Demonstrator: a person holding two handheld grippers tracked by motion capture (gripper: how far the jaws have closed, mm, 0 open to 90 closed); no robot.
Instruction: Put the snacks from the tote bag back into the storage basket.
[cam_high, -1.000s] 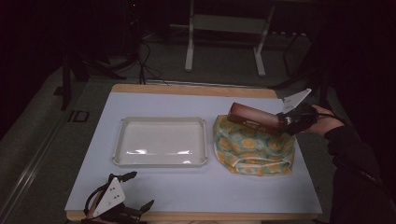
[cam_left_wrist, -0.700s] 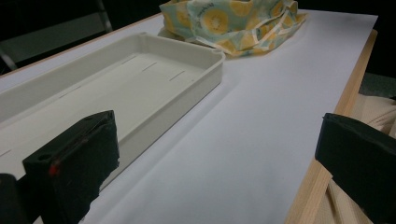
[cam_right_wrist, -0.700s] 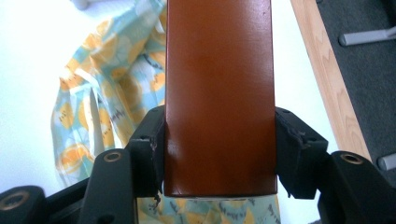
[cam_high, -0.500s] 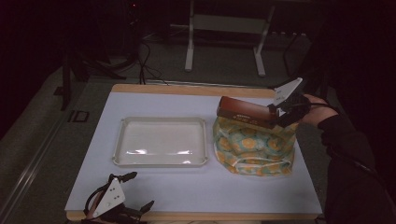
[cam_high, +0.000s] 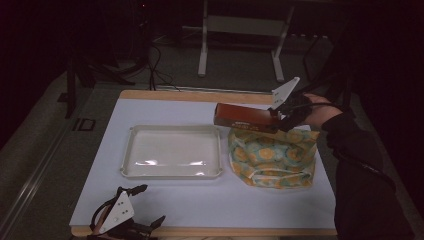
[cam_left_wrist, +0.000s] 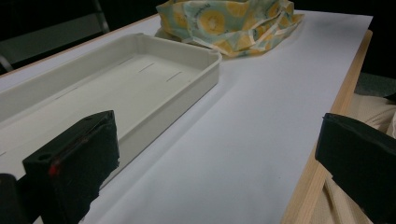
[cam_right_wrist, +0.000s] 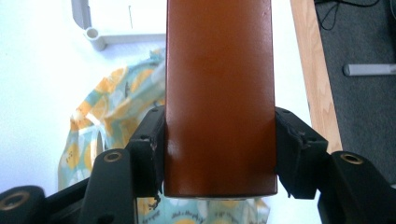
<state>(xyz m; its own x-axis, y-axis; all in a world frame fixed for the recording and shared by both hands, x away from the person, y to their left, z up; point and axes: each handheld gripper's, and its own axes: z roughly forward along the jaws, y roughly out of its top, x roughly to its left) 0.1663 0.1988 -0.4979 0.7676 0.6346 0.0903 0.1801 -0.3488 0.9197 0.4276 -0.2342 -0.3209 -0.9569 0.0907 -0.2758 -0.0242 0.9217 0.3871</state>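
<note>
A long red-brown box hangs level above the lemon-print cloth bag, its free end pointing left toward the white tray. My right gripper is shut on the box's right end; in the right gripper view both jaws press the sides of the box over the bag. My left gripper lies at the table's near left corner, jaws wide apart with nothing between them. The left gripper view looks past its fingertips to the tray and the bag.
White table top with a wooden edge at the far side. A person's dark sleeve comes in at the right. Table legs and cables stand on the dark floor behind.
The right gripper has carried the box up and to the left, out over the bag toward the tray. The left gripper has stayed put.
</note>
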